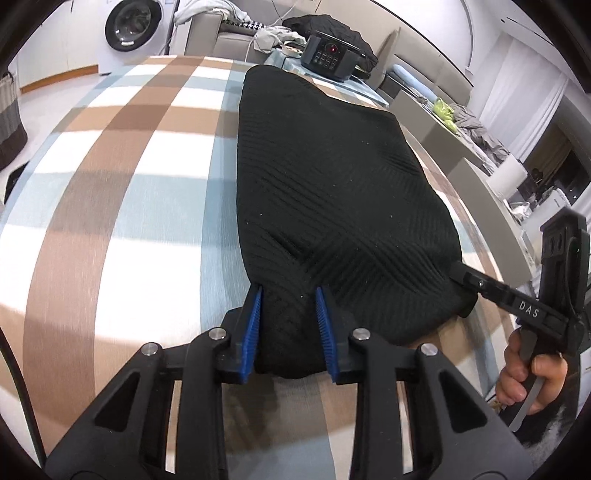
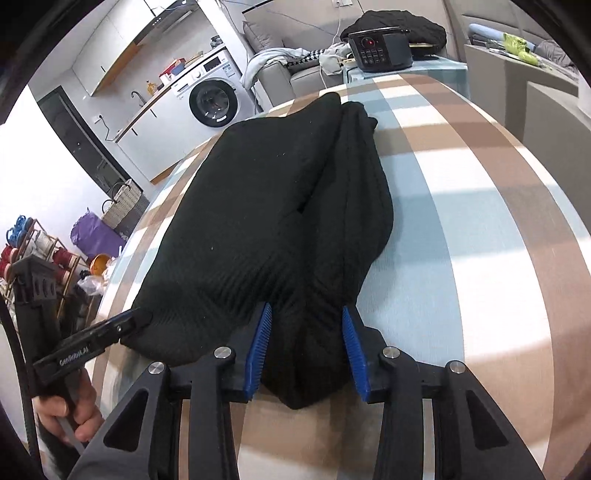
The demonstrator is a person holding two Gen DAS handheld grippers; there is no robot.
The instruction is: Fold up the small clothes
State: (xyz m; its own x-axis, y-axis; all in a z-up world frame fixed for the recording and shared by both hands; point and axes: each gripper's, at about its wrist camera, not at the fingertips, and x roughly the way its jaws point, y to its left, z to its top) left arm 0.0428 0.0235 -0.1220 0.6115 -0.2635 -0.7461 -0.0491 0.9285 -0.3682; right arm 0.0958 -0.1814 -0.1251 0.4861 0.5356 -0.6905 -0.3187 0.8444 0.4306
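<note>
A black ribbed knit garment (image 1: 332, 177) lies lengthwise on the plaid tablecloth (image 1: 129, 206), folded over along its length; it also shows in the right wrist view (image 2: 258, 206). My left gripper (image 1: 290, 295) holds the near left corner of the garment's hem between its blue pads (image 1: 255, 317), with a bunch of cloth filling the gap. My right gripper (image 2: 304, 314) holds the near right corner the same way, cloth bunched between its pads (image 2: 351, 339). Each gripper shows in the other's view, the right gripper (image 1: 458, 275) and the left gripper (image 2: 140, 317), touching the hem.
A black cooker with a keypad (image 1: 328, 55) stands beyond the table's far end, beside a dark bundle of clothes (image 2: 402, 22). A washing machine (image 2: 212, 101), a grey sofa (image 1: 207, 37) and a woven basket (image 2: 122, 206) surround the table. Table edges run close to both hands.
</note>
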